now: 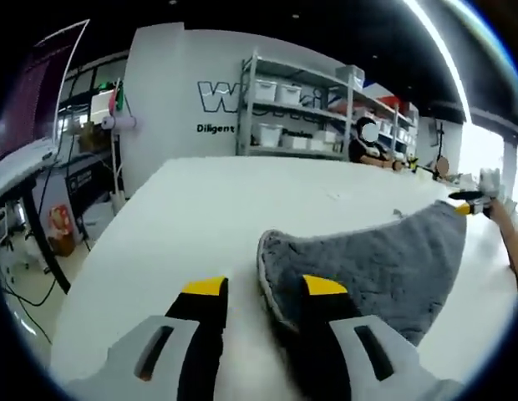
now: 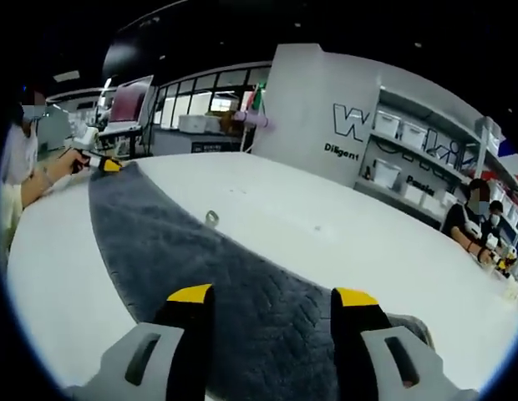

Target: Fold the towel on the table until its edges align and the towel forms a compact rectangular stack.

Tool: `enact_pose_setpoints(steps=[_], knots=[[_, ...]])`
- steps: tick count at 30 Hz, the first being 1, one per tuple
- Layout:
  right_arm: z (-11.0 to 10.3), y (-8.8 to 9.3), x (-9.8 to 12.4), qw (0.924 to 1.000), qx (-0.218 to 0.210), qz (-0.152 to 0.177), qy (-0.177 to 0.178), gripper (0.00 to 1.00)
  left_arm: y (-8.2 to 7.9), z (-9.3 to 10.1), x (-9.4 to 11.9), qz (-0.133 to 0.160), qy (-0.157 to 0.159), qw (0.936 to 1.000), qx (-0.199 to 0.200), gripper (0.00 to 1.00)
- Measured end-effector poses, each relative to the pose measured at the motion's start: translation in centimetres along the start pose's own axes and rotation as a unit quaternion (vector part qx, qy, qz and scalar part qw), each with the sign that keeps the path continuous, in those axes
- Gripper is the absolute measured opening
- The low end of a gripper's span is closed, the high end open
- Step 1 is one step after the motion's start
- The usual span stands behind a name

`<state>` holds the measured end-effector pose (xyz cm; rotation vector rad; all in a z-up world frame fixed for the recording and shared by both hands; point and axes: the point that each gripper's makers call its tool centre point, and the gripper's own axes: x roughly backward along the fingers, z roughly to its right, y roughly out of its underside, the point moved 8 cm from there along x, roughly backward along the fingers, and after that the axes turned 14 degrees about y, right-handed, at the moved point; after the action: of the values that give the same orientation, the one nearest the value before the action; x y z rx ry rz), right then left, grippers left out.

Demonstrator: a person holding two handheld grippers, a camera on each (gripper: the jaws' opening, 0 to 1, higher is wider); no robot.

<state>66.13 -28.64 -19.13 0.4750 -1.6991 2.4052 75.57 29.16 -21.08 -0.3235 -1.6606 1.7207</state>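
Observation:
A grey towel (image 1: 384,267) lies stretched out long on the white table (image 1: 209,209). In the left gripper view my left gripper (image 1: 264,286) is open just above the table. The towel's near rounded corner sits between its yellow-tipped jaws and against the right one. At the towel's far end a hand holds the right gripper (image 1: 464,203). In the right gripper view my right gripper (image 2: 272,296) is open, its jaws straddling the towel (image 2: 242,284) from above. The left gripper (image 2: 104,164) shows at the far end of the strip, in a person's hand. A small loop tag (image 2: 211,219) lies on the towel.
Metal shelves with white bins (image 1: 297,113) stand past the table's far edge, by a white wall with lettering. People sit at the table's far side (image 2: 476,225). A stand with rolls (image 1: 117,125) and desks lie off the table's left edge.

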Motion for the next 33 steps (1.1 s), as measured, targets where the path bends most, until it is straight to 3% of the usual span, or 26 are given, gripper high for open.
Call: enact_pose_setpoints(steps=[4, 10, 17, 19, 22, 25, 29, 33], knots=[[-0.8, -0.7, -0.1, 0.9996, -0.021, 0.009, -0.014, 0.59, -1.6, 1.3, 0.2, 0.044, 0.042, 0.9981, -0.003, 0.54], [-2.2, -1.4, -0.4, 0.9993, -0.017, 0.020, -0.025, 0.61, -2.5, 4.4, -0.8, 0.051, 0.135, 0.9892, -0.026, 0.90], [-3.9, -0.8, -1.2, 0.9991, 0.010, -0.001, -0.041, 0.61, -2.5, 6.7, -1.5, -0.003, 0.148, 0.9815, -0.121, 0.99], [-4.4, -0.8, -1.4, 0.9987, 0.008, 0.000, -0.050, 0.63, -2.4, 7.3, -1.7, -0.007, 0.156, 0.9804, -0.119, 0.99], [-5.8, -1.1, -1.6, 0.9974, 0.006, 0.004, -0.072, 0.64, -2.0, 8.7, -2.2, -0.022, 0.197, 0.9737, -0.112, 0.99], [-6.7, -1.3, -1.7, 0.9968, 0.012, 0.005, -0.079, 0.65, -1.9, 9.4, -2.3, -0.030, 0.207, 0.9719, -0.109, 0.99], [-8.4, -2.1, -1.7, 0.9946, 0.006, 0.006, -0.103, 0.73, -1.5, 10.6, -2.6, -0.042, 0.224, 0.9670, -0.115, 0.99], [-9.9, -3.6, -1.8, 0.9921, 0.020, 0.024, -0.122, 0.61, -1.2, 11.3, -2.7, -0.052, 0.233, 0.9635, -0.120, 0.99]])
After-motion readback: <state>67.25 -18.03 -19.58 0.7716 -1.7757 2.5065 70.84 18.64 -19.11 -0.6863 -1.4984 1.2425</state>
